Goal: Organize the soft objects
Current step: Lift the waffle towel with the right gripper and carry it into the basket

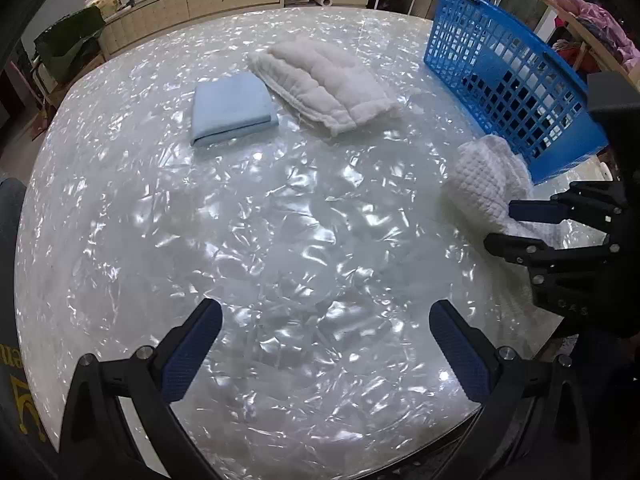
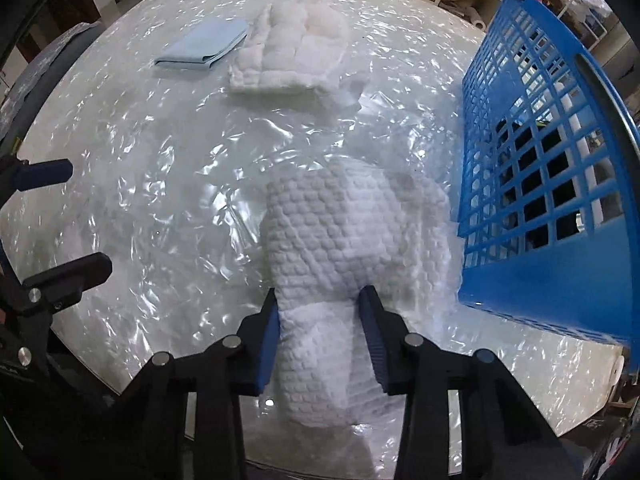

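A glossy, pearl-patterned white table carried three soft items. The right claw pointed steeply down, its blue pads pressed against both sides of a crumpled white waffle-weave towel, which lay on the table just beside a blue lattice laundry basket. The left claw hovered over bare table, its pads wide apart with nothing between them. Farther back, a folded pale blue cloth sat next to a folded white quilted pad, the two nearly touching.
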`<state>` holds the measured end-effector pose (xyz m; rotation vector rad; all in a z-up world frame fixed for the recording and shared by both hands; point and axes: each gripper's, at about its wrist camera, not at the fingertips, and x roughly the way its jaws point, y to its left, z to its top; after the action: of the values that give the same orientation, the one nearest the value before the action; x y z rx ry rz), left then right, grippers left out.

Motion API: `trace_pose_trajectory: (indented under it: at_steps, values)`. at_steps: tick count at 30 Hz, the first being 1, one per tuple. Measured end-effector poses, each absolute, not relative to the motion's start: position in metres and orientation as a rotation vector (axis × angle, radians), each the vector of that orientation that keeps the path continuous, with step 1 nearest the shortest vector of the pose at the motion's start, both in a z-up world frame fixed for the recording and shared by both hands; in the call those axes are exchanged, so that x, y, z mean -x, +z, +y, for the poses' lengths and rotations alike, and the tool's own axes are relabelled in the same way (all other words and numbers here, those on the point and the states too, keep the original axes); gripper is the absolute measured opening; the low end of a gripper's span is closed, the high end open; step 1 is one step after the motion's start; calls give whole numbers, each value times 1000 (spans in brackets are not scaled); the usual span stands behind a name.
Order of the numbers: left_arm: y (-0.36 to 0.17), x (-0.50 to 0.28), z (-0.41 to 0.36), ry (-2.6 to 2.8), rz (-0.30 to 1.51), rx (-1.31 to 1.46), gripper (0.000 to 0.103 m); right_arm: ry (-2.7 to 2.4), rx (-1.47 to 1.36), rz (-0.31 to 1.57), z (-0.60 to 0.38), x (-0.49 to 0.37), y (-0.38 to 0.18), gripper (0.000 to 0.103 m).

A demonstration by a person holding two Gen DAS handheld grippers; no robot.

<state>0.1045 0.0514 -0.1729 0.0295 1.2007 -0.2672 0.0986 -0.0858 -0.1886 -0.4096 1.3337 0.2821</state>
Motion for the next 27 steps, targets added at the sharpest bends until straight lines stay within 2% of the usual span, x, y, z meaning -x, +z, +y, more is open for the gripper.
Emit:
trace_pose_trajectory:
  at_steps: [5, 7, 27]
  values:
    - [-161, -99, 51, -279, 1180, -17, 103, 297, 397, 1332, -94, -91, -179, 27]
    - [-155, -99, 52, -282, 1168, -8, 103, 323, 345, 1339, -99, -89, -169, 17]
    - [-88, -72, 39, -292, 1059, -18, 103, 486, 91, 1221, -121, -65, -76, 12]
